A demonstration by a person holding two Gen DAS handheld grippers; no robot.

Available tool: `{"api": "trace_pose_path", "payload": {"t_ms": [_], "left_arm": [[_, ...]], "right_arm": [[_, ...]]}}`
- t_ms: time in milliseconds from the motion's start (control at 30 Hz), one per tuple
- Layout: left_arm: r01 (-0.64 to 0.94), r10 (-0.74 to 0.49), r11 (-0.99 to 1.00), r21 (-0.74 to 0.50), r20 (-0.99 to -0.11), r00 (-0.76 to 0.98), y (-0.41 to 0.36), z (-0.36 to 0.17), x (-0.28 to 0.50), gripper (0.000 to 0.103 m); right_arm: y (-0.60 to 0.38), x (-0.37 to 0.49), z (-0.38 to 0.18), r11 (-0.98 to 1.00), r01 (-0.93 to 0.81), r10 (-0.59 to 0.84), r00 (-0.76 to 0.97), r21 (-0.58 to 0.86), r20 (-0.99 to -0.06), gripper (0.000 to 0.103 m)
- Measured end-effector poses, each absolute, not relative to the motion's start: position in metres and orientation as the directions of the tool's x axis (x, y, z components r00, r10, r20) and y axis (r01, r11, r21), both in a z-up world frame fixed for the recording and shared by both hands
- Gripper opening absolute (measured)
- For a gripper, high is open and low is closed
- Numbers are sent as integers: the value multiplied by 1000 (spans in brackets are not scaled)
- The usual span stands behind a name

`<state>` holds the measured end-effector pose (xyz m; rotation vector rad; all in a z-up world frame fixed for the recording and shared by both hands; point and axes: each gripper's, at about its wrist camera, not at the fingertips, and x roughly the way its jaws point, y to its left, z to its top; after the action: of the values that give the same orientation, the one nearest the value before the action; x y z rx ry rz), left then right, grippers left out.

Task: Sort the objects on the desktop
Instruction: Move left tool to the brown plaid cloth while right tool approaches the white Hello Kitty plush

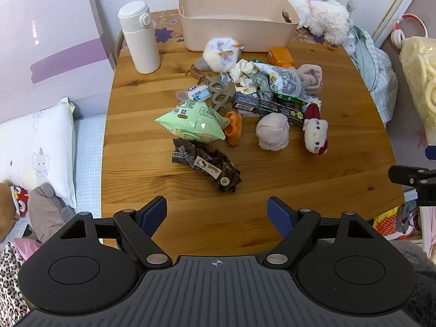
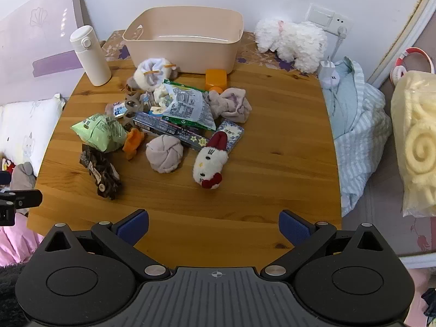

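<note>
A pile of small objects lies mid-table: a green snack bag point(image 1: 192, 121) point(image 2: 99, 132), a brown plaid pouch point(image 1: 207, 167) point(image 2: 101, 172), a rolled beige sock point(image 1: 272, 132) point(image 2: 164, 154), a Hello Kitty plush point(image 1: 315, 130) point(image 2: 210, 163), a dark box point(image 1: 268, 107) point(image 2: 169, 130) and an orange case point(image 1: 280, 56) point(image 2: 216, 79). A beige bin point(image 1: 234, 19) point(image 2: 185, 41) stands behind the pile. My left gripper point(image 1: 217, 214) is open and empty above the near table edge, short of the pouch. My right gripper point(image 2: 214, 227) is open and empty, short of the plush.
A white bottle point(image 1: 140, 38) point(image 2: 91, 55) stands at the table's back left. A white fluffy toy point(image 1: 324, 19) point(image 2: 293, 42) lies at the back right. Striped cloth point(image 2: 357, 125) hangs off the right edge. A bed with a pillow point(image 1: 38, 147) is at the left.
</note>
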<state>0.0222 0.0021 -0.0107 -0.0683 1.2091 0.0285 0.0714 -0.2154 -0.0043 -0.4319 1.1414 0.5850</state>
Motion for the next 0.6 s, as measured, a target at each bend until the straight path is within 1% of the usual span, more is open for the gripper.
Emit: {"api": "trace_pose_path", "payload": {"t_ms": [167, 433, 600], "left_arm": [[-61, -8, 998, -31, -939, 343, 3, -13, 31, 82], [-83, 2, 996, -25, -948, 318, 5, -23, 55, 82], [-111, -21, 992, -55, -957, 290, 5, -33, 72, 82]], "right_arm": [[-212, 84, -12, 761, -648, 244, 235, 36, -941, 103], [-203, 107, -28, 748, -661, 228, 177, 56, -958, 103], [-200, 125, -41, 742, -670, 212, 179, 39, -961, 103]]}}
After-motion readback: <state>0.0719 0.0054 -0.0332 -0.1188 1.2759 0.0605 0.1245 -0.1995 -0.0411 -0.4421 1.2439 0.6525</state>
